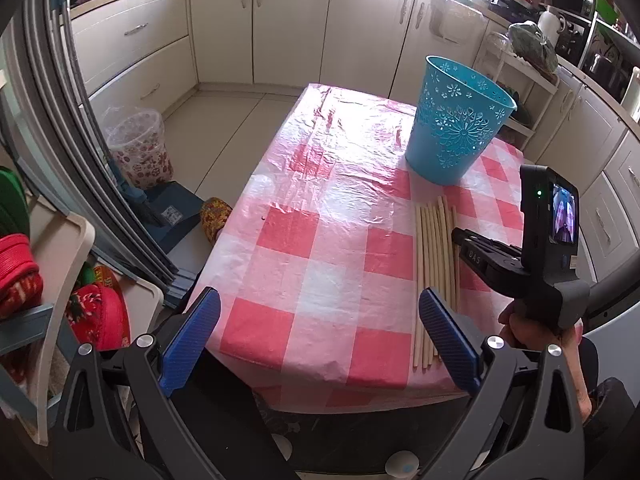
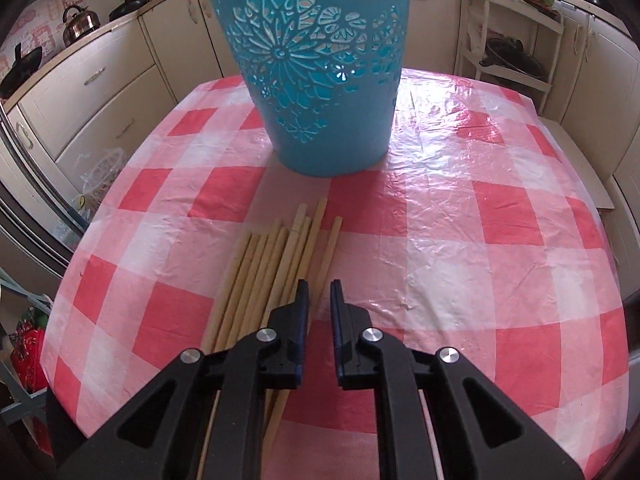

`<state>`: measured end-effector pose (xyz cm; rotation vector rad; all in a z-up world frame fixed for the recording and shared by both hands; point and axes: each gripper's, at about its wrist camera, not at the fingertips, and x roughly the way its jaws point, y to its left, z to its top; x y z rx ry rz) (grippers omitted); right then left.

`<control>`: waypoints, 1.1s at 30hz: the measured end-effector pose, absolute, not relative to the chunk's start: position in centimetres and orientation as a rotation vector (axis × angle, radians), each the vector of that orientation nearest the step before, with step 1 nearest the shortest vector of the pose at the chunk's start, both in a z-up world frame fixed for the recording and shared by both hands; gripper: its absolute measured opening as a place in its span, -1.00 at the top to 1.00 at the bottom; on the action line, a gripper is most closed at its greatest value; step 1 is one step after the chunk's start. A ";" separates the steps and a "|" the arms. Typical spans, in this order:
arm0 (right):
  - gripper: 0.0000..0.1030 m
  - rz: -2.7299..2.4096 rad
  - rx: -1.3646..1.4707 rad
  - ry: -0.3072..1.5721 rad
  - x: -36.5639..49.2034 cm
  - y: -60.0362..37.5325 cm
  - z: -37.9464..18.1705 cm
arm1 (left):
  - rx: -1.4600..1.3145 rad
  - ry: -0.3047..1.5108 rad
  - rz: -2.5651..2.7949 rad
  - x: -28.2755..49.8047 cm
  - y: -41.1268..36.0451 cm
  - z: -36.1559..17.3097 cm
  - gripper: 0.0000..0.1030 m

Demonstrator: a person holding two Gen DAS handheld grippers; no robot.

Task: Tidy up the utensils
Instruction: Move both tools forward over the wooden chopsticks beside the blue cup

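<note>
Picking chopsticks for the bin
My right gripper [image 2: 319,300] fingers nearly closed, empty; I'd straddle one chopstick [image 2: 326,256]. Left gripper [image 1: 320,336] wide open.

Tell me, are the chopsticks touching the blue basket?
Apart. The right wrist view shows a strip of bare checkered tablecloth between the far tips of the chopsticks and the base of the blue basket; the left wrist view shows the same gap.

blue basket [image 2: 320,68]: 1 | wooden sticks [image 2: 276,272]: about 9 | claws: 2
</note>
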<state>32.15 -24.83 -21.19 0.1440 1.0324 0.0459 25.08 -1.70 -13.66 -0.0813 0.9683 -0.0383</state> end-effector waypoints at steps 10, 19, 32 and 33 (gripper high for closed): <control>0.86 0.171 0.027 1.039 32.1 -26.6 -21.1 | -0.028 1.058 -0.091 31.5 -6.2 -18.1 -0.85; 0.86 0.207 0.119 0.985 29.6 -30.7 -21.6 | 0.039 1.114 -0.112 35.9 -10.2 -21.7 -0.69; 0.86 0.224 0.183 0.974 29.6 -31.1 -21.6 | 0.099 1.123 -0.087 37.8 -11.4 -22.5 -0.57; 0.86 0.223 0.183 0.975 29.6 -31.1 -21.6 | 0.103 1.131 -0.090 37.9 -11.4 -22.6 -0.44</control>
